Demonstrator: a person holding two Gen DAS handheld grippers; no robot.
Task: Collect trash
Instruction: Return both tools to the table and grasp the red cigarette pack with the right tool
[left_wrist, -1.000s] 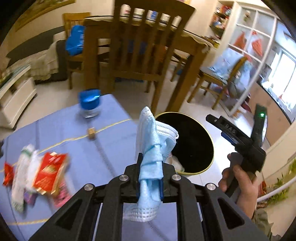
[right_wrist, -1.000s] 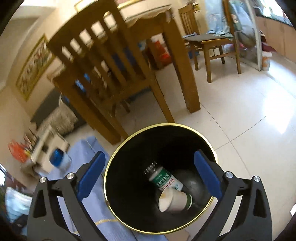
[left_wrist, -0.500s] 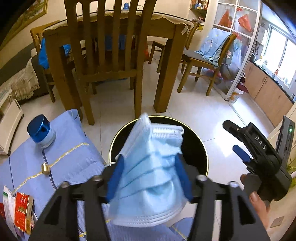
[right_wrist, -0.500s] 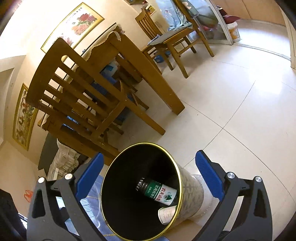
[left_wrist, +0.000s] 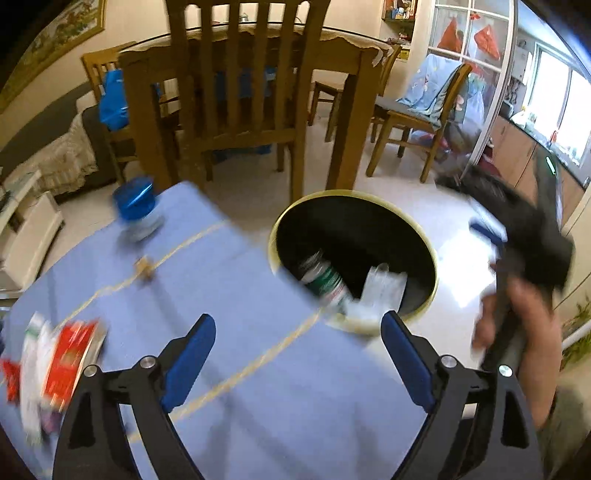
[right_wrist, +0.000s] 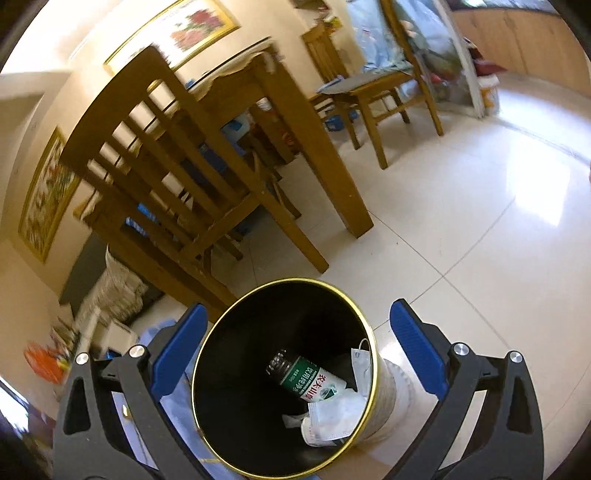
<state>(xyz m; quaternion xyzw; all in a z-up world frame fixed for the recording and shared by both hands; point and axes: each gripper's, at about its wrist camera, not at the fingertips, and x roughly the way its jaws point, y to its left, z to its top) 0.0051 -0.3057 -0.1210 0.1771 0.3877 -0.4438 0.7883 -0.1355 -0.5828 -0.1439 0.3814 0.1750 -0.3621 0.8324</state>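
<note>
The black bin (right_wrist: 284, 373) beside the blue-clothed table (left_wrist: 229, 369) already holds a bottle (right_wrist: 306, 376) and the face mask (right_wrist: 362, 365), so this drop looks done, and the next move calls for reaching away from the bin to the wrappers (left_wrist: 55, 373) at the table's far side. The left gripper (left_wrist: 295, 365) angles down over the table by the bin, jaws opening with nothing between them; the right gripper (right_wrist: 295, 354) hangs above the bin, spread wide and empty.

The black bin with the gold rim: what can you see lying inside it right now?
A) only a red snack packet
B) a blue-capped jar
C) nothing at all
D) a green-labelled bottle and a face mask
D: the right wrist view looks into the bin, where a green-labelled bottle lies beside a pale face mask against the inner wall.
</note>
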